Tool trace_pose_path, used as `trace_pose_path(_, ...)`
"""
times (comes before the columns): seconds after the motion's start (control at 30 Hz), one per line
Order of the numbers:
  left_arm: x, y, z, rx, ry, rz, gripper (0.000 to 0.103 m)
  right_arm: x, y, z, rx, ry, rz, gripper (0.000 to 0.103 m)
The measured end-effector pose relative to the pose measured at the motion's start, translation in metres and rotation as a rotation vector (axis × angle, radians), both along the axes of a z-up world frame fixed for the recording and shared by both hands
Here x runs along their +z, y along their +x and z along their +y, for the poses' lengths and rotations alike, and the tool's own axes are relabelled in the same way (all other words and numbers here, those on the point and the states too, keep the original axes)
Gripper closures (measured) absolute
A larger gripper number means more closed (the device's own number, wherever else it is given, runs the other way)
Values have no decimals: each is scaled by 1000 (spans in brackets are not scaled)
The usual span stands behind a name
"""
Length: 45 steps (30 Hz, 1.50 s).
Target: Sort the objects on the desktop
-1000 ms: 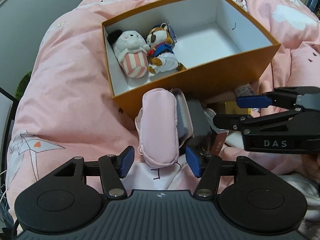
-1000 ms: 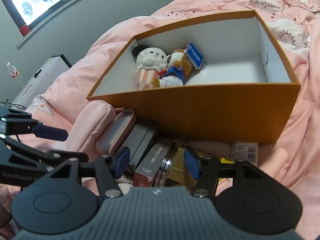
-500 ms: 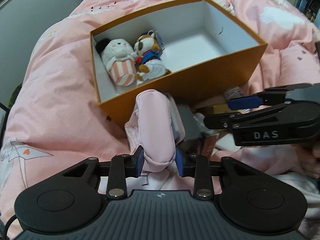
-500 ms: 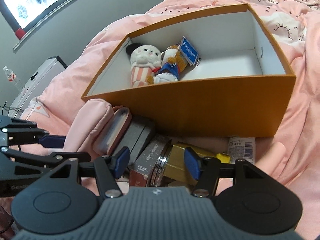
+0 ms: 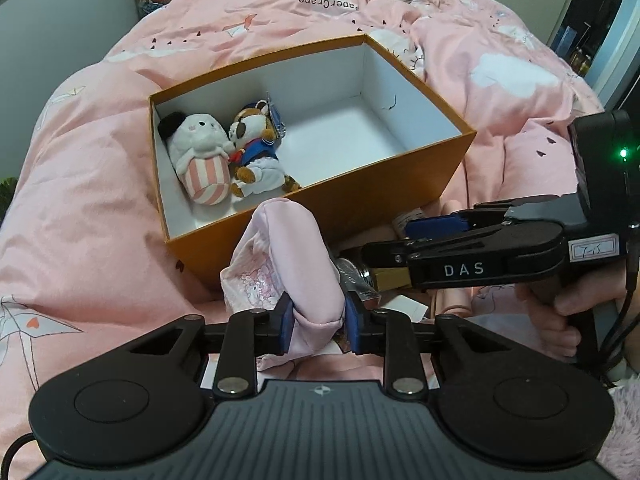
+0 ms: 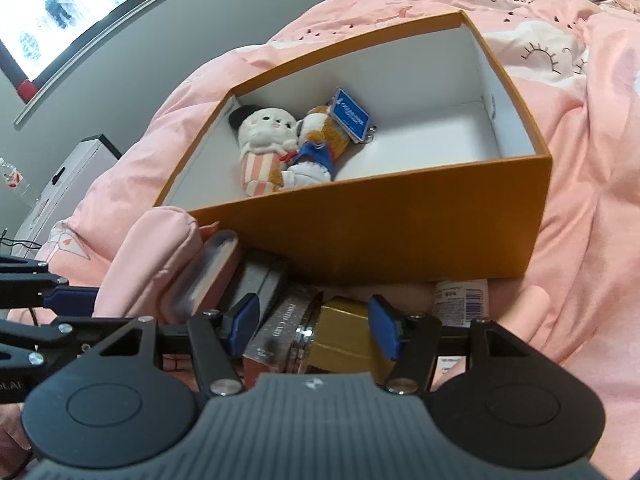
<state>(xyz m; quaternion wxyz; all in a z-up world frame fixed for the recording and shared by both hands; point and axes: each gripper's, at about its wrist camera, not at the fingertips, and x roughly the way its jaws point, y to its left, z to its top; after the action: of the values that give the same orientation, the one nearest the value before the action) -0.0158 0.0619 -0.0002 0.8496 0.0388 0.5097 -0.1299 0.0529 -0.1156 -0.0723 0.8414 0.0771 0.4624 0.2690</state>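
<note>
My left gripper (image 5: 316, 322) is shut on a pink fabric pouch (image 5: 288, 256) and holds it lifted in front of the orange box (image 5: 384, 188). The pouch also shows in the right wrist view (image 6: 156, 264). The box (image 6: 400, 236) holds a striped white plush (image 5: 202, 162) and a brown dog plush (image 5: 256, 152) at its left end. My right gripper (image 6: 312, 326) is open above a gold box (image 6: 344, 340) and a brown card box (image 6: 276, 332). The right gripper also shows in the left wrist view (image 5: 400, 236).
A pink case (image 6: 212, 272), a grey box (image 6: 260, 284) and a white labelled tube (image 6: 460, 300) lie on the pink duvet (image 5: 80, 208) in front of the orange box. The right half of the box floor is bare. A white cabinet (image 6: 64, 176) stands far left.
My left gripper closed on the pink pouch and lifted it up off the pile. The right gripper stayed open and shifted slightly over the small boxes.
</note>
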Motion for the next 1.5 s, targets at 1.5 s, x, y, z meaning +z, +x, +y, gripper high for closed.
trace_pose_path(1.5, -5, 6, 32, 113, 22, 35, 71, -6, -9, 59, 245, 90, -40, 76)
